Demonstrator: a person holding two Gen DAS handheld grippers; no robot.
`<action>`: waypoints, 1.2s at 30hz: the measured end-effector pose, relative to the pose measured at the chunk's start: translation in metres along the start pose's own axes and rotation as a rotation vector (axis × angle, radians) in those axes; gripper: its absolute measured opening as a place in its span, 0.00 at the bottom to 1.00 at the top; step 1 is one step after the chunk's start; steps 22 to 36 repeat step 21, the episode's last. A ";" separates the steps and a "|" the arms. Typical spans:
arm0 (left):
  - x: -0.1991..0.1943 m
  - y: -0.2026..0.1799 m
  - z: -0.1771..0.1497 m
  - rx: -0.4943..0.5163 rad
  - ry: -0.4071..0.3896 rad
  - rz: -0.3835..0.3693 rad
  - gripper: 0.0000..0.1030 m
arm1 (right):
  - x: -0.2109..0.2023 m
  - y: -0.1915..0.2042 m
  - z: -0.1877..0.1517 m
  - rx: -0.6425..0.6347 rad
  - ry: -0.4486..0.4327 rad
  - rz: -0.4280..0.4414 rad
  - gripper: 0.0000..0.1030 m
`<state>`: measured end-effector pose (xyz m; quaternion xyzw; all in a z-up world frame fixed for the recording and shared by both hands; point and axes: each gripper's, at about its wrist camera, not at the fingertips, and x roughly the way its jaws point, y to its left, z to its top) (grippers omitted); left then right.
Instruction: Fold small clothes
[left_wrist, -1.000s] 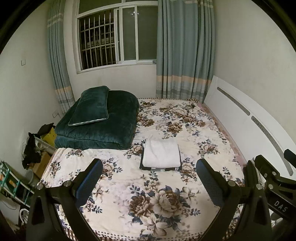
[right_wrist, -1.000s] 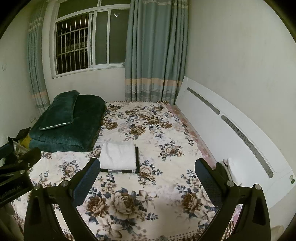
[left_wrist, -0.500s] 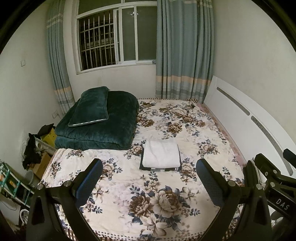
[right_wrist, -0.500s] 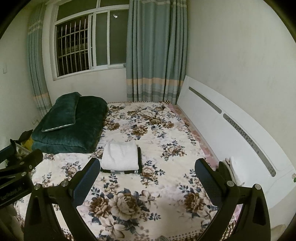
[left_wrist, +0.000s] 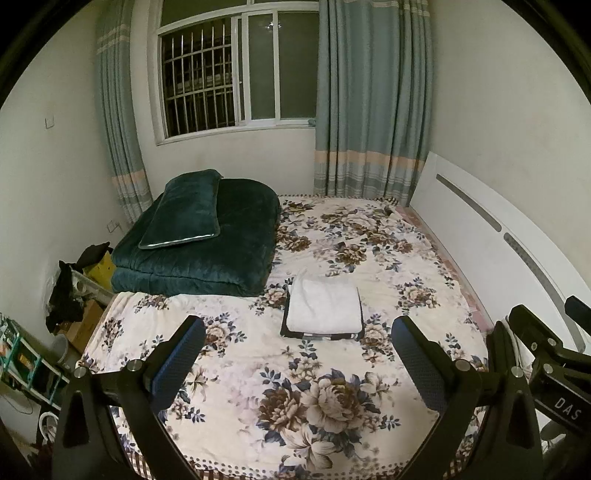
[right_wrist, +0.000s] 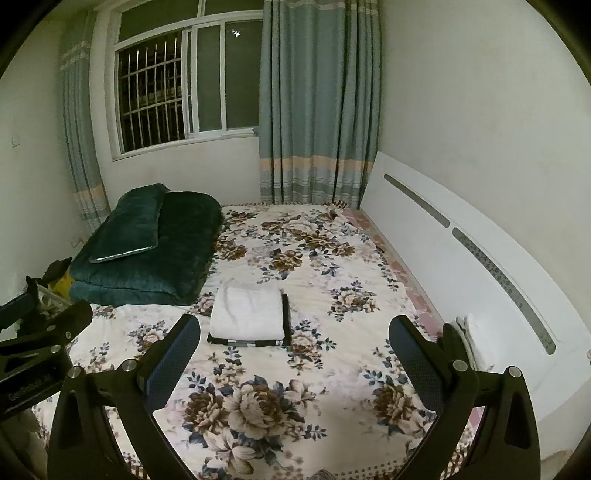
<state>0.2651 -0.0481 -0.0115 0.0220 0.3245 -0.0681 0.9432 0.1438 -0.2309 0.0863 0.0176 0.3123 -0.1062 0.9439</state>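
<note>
A folded white garment (left_wrist: 324, 307) lies on top of a folded dark garment (left_wrist: 320, 335) in the middle of the flowered bed sheet (left_wrist: 317, 398). The stack also shows in the right wrist view, the white garment (right_wrist: 246, 313) over the dark one (right_wrist: 285, 314). My left gripper (left_wrist: 297, 356) is open and empty, held above the near part of the bed, short of the stack. My right gripper (right_wrist: 294, 354) is open and empty, beside the left one, with the stack ahead to its left.
A folded dark green quilt (left_wrist: 207, 251) with a green pillow (left_wrist: 183, 208) on it fills the bed's far left. A white headboard (left_wrist: 491, 236) runs along the right. Clutter and boxes (left_wrist: 74, 295) stand left of the bed. A window and curtains (left_wrist: 369, 99) are behind.
Both grippers have drifted slightly; the right wrist view has shifted a little so the stack sits further right in it. Both stay open and empty.
</note>
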 end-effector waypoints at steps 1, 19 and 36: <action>0.000 0.000 0.000 0.000 0.000 0.003 1.00 | 0.001 0.000 0.000 0.000 0.000 0.002 1.00; -0.003 0.006 0.000 -0.009 -0.007 0.012 1.00 | 0.002 0.003 0.001 0.004 0.000 0.006 1.00; -0.005 0.010 -0.001 -0.012 -0.010 0.018 1.00 | 0.003 0.004 0.002 0.005 -0.001 0.007 1.00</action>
